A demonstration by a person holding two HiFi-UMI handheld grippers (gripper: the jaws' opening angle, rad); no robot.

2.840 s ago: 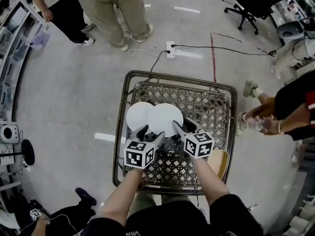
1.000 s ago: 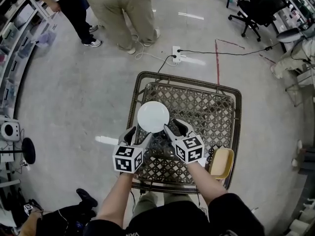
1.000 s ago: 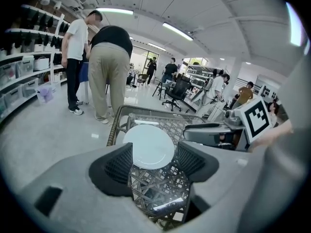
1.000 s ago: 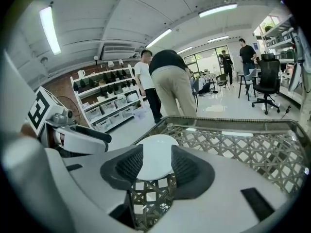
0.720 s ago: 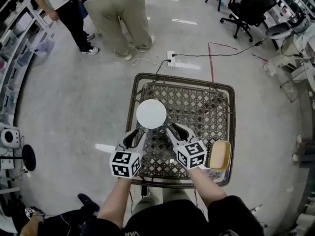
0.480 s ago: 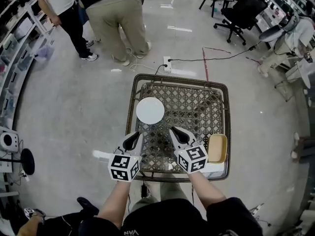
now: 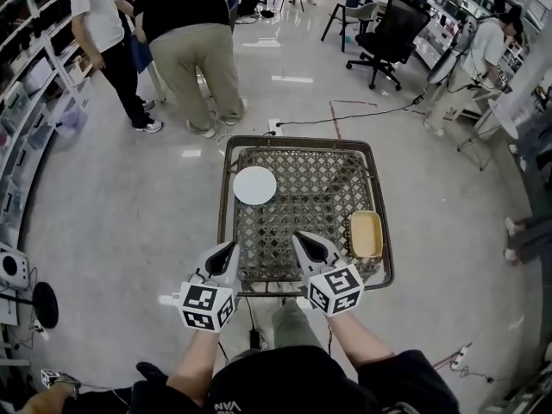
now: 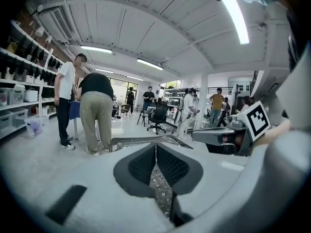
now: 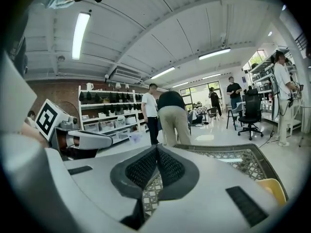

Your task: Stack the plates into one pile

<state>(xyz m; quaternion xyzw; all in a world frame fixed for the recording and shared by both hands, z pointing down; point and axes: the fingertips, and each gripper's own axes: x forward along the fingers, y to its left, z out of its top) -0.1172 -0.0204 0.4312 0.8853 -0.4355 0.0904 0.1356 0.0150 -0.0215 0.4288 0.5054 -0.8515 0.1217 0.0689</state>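
Observation:
The white plates (image 7: 255,185) lie as one round pile on the far left part of the woven wicker table (image 7: 304,140). Both grippers hover over the table's near edge, well short of the pile. My left gripper (image 7: 230,247) is shut with nothing between its jaws; its pads meet in the left gripper view (image 8: 156,147). My right gripper (image 7: 299,237) is also shut and empty, with its pads pressed together in the right gripper view (image 9: 157,149). Each gripper view shows the other gripper off to the side.
A yellow rectangular dish (image 7: 366,234) rests near the table's right edge. Two people (image 7: 191,33) stand just beyond the table's far left corner. A power strip (image 7: 274,127) with a cable lies on the floor behind it. An office chair (image 7: 388,33) stands at the back right, shelves (image 7: 26,76) at the left.
Two plates lying side by side became one pile. Both grippers then pulled back from the pile towards the table's near edge, rose, and their jaws went from open to shut.

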